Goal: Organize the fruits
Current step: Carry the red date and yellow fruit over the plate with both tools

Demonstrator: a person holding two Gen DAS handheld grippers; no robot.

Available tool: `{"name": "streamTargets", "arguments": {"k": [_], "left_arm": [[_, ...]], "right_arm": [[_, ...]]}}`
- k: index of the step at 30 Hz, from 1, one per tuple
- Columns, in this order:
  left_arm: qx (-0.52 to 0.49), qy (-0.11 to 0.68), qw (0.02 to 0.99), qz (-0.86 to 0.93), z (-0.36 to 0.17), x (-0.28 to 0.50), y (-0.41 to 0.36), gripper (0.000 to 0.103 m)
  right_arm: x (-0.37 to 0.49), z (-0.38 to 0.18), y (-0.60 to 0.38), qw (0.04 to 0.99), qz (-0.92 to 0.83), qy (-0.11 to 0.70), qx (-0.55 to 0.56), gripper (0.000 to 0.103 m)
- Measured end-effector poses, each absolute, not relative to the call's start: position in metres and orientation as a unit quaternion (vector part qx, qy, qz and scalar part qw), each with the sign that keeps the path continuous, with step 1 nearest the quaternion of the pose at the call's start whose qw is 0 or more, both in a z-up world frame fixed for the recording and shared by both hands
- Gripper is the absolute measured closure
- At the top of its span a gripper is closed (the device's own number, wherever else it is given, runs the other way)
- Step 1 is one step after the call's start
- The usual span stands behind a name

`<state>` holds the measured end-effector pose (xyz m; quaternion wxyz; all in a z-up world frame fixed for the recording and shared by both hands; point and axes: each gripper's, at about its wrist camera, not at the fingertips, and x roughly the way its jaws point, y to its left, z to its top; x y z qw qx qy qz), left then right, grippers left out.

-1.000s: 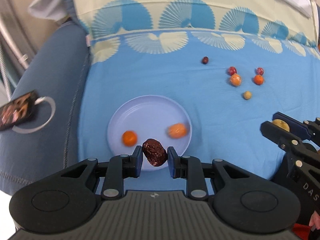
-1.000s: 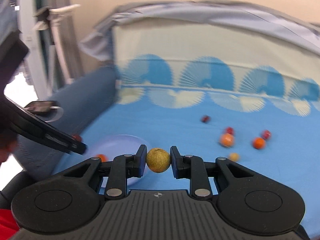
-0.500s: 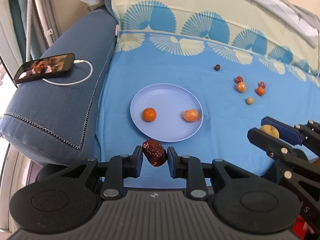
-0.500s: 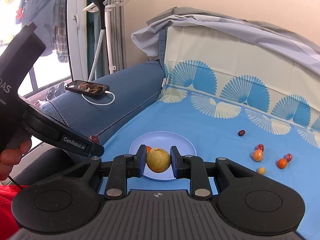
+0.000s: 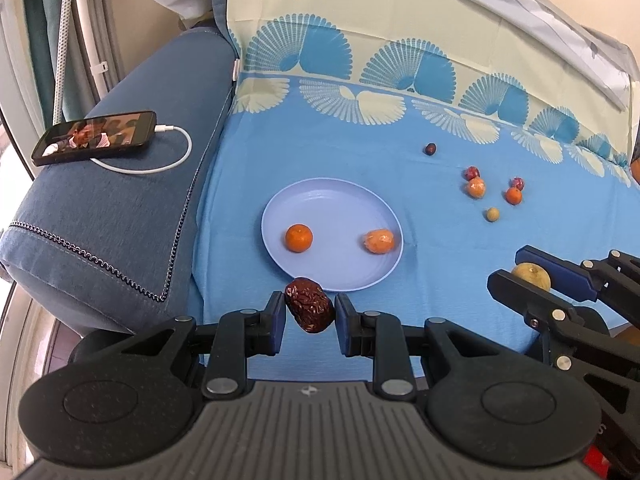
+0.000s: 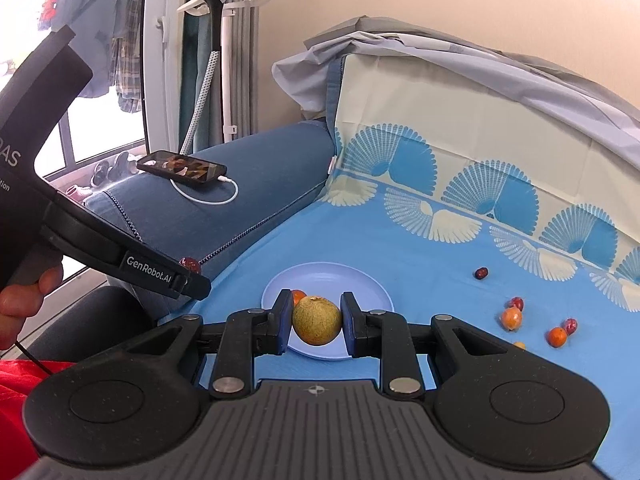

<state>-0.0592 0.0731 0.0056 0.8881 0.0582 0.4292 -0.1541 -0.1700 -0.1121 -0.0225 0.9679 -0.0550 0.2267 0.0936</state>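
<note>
My left gripper (image 5: 310, 312) is shut on a wrinkled dark red date (image 5: 309, 309), held above the near rim of a light blue plate (image 5: 320, 200). The plate holds a small orange (image 5: 298, 237) and a wrapped orange fruit (image 5: 378, 241). My right gripper (image 6: 316, 320) is shut on a round yellow-green fruit (image 6: 317, 320), held in the air in front of the plate (image 6: 360, 276); it also shows at the right of the left wrist view (image 5: 532, 276). Several small fruits (image 5: 476, 188) lie loose on the blue cloth to the plate's right.
A phone (image 5: 95, 137) on a white charging cable lies on the sofa's dark blue armrest (image 5: 120, 216) to the left. The patterned backrest cloth (image 5: 400, 48) rises behind the seat. A lone dark fruit (image 5: 430, 149) lies near the back.
Both grippers have pulled back and up from the plate, still holding their fruits. The plate now looks smaller and farther, and the phone and armrest have come into view.
</note>
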Motion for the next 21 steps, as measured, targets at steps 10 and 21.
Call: {"name": "streamTargets", "arguments": {"k": [10, 21], "left_arm": [[0.057, 0.433, 0.886, -0.155, 0.0036, -0.0554, 0.072, 0.074], [0.058, 0.435, 0.886, -0.15, 0.001, -0.0494, 0.0717, 0.074]], "right_arm": [[-0.1683, -0.0241, -0.113, 0.967, 0.092, 0.232, -0.054, 0.076], [-0.1631, -0.0268, -0.1142, 0.965, 0.091, 0.242, -0.05, 0.076]]}}
